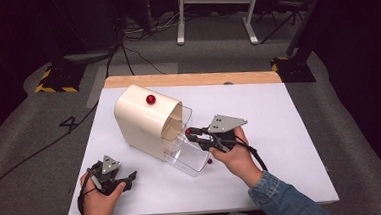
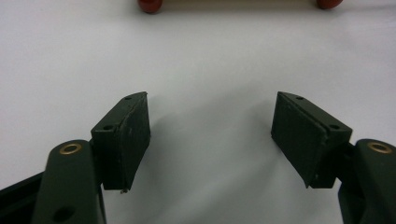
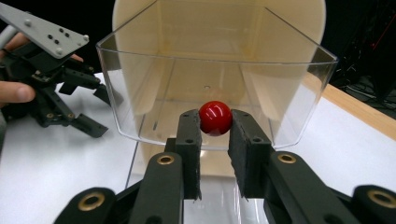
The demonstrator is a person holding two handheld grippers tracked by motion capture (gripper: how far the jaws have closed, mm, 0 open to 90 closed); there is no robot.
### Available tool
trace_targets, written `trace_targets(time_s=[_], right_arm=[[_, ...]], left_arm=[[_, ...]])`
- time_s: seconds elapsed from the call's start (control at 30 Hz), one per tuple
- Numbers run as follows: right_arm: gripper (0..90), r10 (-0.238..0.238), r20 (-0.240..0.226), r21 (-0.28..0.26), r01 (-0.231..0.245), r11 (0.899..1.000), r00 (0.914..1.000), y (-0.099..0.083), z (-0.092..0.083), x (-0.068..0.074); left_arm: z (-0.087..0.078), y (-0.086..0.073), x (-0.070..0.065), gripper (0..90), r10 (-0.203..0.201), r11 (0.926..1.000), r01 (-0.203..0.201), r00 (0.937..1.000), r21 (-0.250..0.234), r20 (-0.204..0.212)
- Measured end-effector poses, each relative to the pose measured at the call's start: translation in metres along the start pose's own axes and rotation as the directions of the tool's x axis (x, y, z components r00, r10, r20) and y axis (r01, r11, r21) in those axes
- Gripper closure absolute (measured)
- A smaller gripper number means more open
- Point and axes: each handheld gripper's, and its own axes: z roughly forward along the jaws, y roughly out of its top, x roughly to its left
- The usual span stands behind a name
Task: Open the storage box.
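Observation:
A cream box (image 1: 146, 120) with a red knob (image 1: 150, 99) on its top stands on the white table (image 1: 285, 132). A clear plastic drawer (image 1: 189, 155) sticks out of its open front. My right gripper (image 1: 192, 133) is shut on the red ball knob (image 3: 215, 117) at the drawer's front wall (image 3: 140, 93); both pads press on the ball. My left gripper (image 1: 128, 180) rests near the table's front left corner, apart from the box. In its own view the left gripper (image 2: 210, 126) stands open with only bare table between the pads.
A small red foot (image 1: 209, 161) shows under the drawer's near corner, and two red feet (image 2: 149, 4) lie at the top edge of the left gripper view. A wooden strip (image 1: 192, 79) borders the table's far edge. Cables cross the floor (image 1: 40, 146) beyond.

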Motion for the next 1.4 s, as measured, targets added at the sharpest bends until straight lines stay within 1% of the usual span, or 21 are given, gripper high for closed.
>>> trace_targets(time_s=[0.2, 0.23, 0.27, 0.33, 0.47, 0.5, 0.53, 0.7, 0.77, 0.97, 1.07, 1.17, 1.2, 1.3, 1.33, 1.4], right_arm=[[74.5, 0.015, 0.000, 0.002, -0.015, 1.000, 0.9999, -0.008, -0.023, 0.001], [74.5, 0.015, 0.000, 0.002, -0.015, 1.000, 0.9999, -0.008, -0.023, 0.001], [74.5, 0.016, 0.005, -0.001, -0.016, 1.000, 0.9999, -0.010, -0.030, 0.002], [74.6, 0.018, 0.009, -0.007, -0.018, 1.000, 0.9998, -0.011, -0.035, 0.004], [74.6, 0.022, 0.015, -0.003, -0.022, 1.000, 0.9996, -0.015, -0.043, 0.005], [74.6, 0.022, 0.015, -0.003, -0.022, 1.000, 0.9996, -0.015, -0.043, 0.005], [74.5, 0.031, 0.016, -0.002, -0.030, 1.000, 0.9994, -0.018, -0.046, 0.005], [74.5, 0.038, 0.017, 0.002, -0.038, 0.999, 0.9992, -0.023, -0.048, 0.005], [74.4, 0.040, 0.022, 0.024, -0.040, 0.999, 0.9990, -0.028, -0.047, 0.005], [74.3, 0.052, 0.027, 0.052, -0.053, 0.997, 0.9983, -0.038, -0.043, 0.005], [74.1, 0.045, 0.031, 0.074, -0.048, 0.996, 0.9985, -0.043, -0.041, 0.006], [73.7, 0.048, 0.031, 0.081, -0.051, 0.995, 0.9983, -0.045, -0.040, 0.006], [70.8, 0.052, 0.034, 0.083, -0.055, 0.995, 0.9981, -0.047, -0.040, 0.006], [68.7, 0.051, 0.040, 0.087, -0.055, 0.995, 0.9979, -0.049, -0.041, 0.005], [65.2, 0.054, 0.044, 0.078, -0.057, 0.995, 0.9976, -0.050, -0.041, 0.004], [62.3, 0.059, 0.046, 0.081, -0.062, 0.995, 0.9972, -0.050, -0.042, 0.003]], left_arm=[[0.000, 0.000, 0.000, 28.4, 0.000, 1.0000, 0.000, 1.0000, 0.003, 0.001], [0.000, 0.000, 0.000, 28.4, 0.000, 1.0000, 0.000, 1.0000, 0.003, 0.001], [0.000, 0.000, 0.000, 28.4, 0.000, 1.0000, 0.000, 1.0000, 0.004, 0.002], [0.000, 0.000, 0.001, 28.4, 0.000, 1.0000, 0.000, 1.0000, 0.004, 0.002], [0.000, 0.000, 0.001, 28.4, 0.001, 1.0000, -0.001, 1.0000, 0.003, 0.001], [0.000, 0.000, 0.001, 28.4, 0.001, 1.0000, -0.001, 1.0000, 0.003, 0.001], [0.000, 0.000, 0.001, 28.4, 0.000, 1.0000, 0.000, 1.0000, 0.003, 0.003], [0.000, 0.000, 0.001, 28.4, 0.000, 1.0000, 0.000, 1.0000, 0.004, 0.003], [0.000, 0.000, 0.001, 28.4, 0.000, 1.0000, 0.000, 1.0000, 0.004, 0.002], [0.000, 0.000, 0.001, 28.4, 0.000, 1.0000, 0.000, 1.0000, 0.003, 0.003], [0.000, 0.000, 0.001, 28.4, 0.000, 1.0000, 0.000, 1.0000, 0.003, 0.003], [0.000, 0.000, 0.001, 28.4, 0.000, 1.0000, 0.000, 1.0000, 0.003, 0.002], [0.000, 0.000, 0.001, 28.4, 0.000, 1.0000, 0.000, 1.0000, 0.003, 0.003], [0.000, 0.000, 0.001, 28.4, -0.001, 1.0000, 0.001, 1.0000, 0.003, 0.003], [0.000, 0.000, 0.001, 28.4, 0.000, 1.0000, 0.000, 1.0000, 0.003, 0.002], [0.000, 0.000, 0.001, 28.4, 0.000, 1.0000, 0.000, 1.0000, 0.003, 0.002]])
